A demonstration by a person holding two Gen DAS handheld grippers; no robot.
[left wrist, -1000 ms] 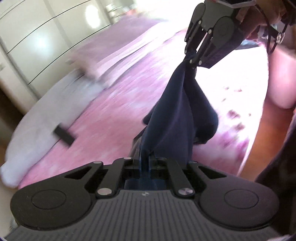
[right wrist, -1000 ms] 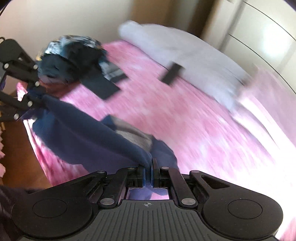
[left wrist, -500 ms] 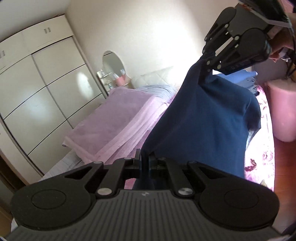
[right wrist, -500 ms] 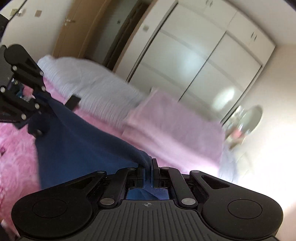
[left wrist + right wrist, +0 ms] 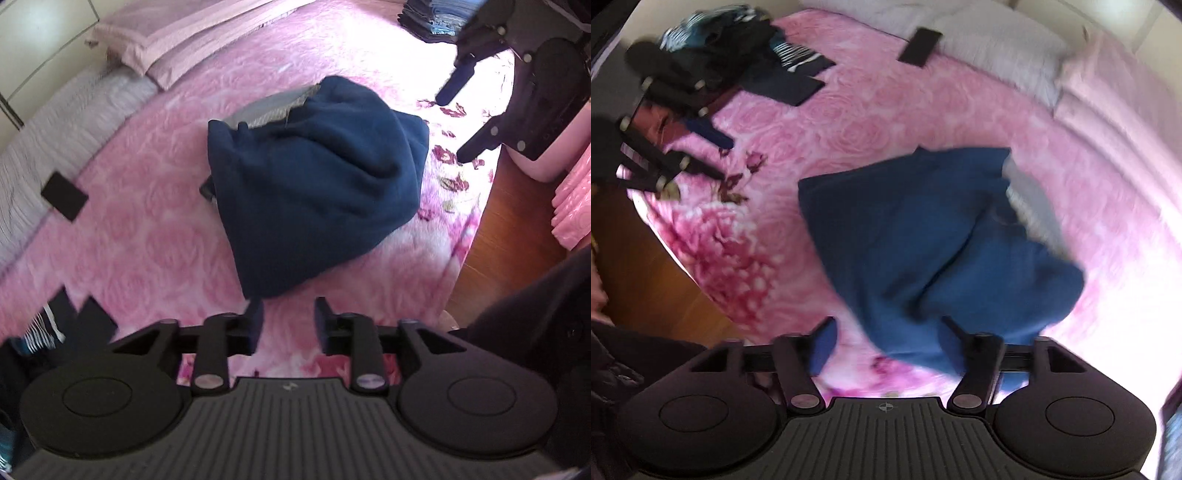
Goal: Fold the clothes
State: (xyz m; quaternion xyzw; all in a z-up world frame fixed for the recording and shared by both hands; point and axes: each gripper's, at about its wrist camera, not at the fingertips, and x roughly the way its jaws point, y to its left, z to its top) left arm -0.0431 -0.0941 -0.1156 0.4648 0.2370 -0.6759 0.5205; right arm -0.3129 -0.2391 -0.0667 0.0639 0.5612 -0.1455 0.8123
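Both sets of jaws are opening: my left gripper (image 5: 287, 320) has nothing between them, my right gripper (image 5: 884, 341) is spread wide, pads off the cloth. The navy garment (image 5: 317, 192) sits in a rumpled heap mid-bed on the pink bedspread (image 5: 155, 221). Laying-out step, I'd say; next I need its edges found and pulled flat.
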